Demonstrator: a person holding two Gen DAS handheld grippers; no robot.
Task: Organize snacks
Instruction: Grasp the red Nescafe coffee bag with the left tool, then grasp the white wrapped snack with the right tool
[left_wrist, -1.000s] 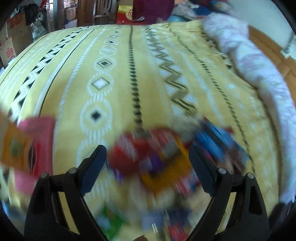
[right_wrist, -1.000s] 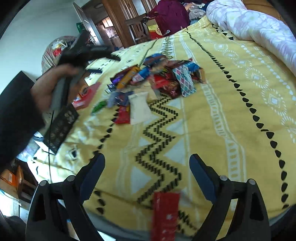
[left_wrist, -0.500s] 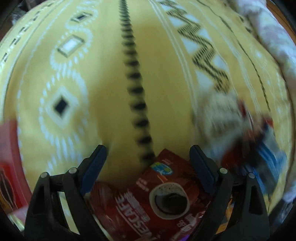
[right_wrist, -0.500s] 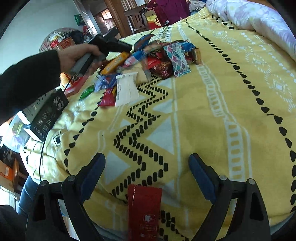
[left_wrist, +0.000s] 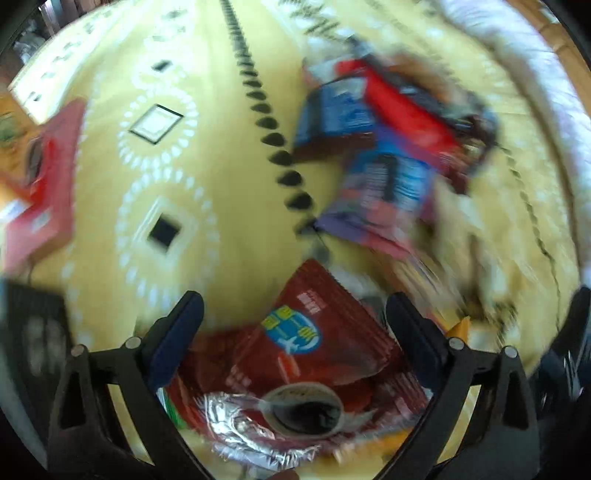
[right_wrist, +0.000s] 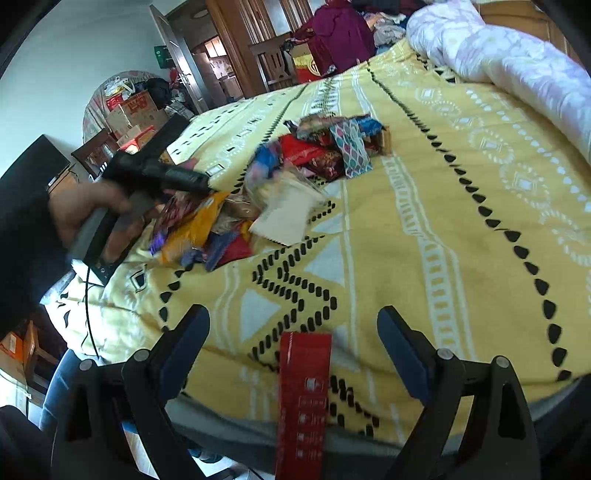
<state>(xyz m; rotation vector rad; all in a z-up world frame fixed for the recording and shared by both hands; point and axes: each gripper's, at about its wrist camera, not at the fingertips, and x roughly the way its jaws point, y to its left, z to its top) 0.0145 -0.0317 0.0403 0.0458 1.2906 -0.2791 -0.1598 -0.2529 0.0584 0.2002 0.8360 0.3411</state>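
A pile of mixed snack packets (right_wrist: 295, 177) lies on a yellow patterned bedspread (right_wrist: 443, 229). My left gripper (left_wrist: 293, 314) is open, low over the near end of the pile, with a dark red coffee sachet (left_wrist: 314, 339) between its jaws; I cannot tell if the fingers touch it. Blue and red packets (left_wrist: 376, 147) lie beyond, blurred. In the right wrist view the left gripper's handle (right_wrist: 147, 173) is held over the pile's left side. My right gripper (right_wrist: 293, 332) is open near the bed's front edge, with a red packet (right_wrist: 303, 398) lying between its jaws.
Red boxes (left_wrist: 44, 184) and a dark box (left_wrist: 33, 339) lie at the bed's left edge. A rolled pale floral quilt (right_wrist: 517, 66) runs along the right side. Cartons, a chair and a doorway stand beyond the bed.
My left gripper has dropped onto the pile and swung over it; the red coffee sachet now sits between its jaws. The right gripper has shifted slightly, still over the red packet.
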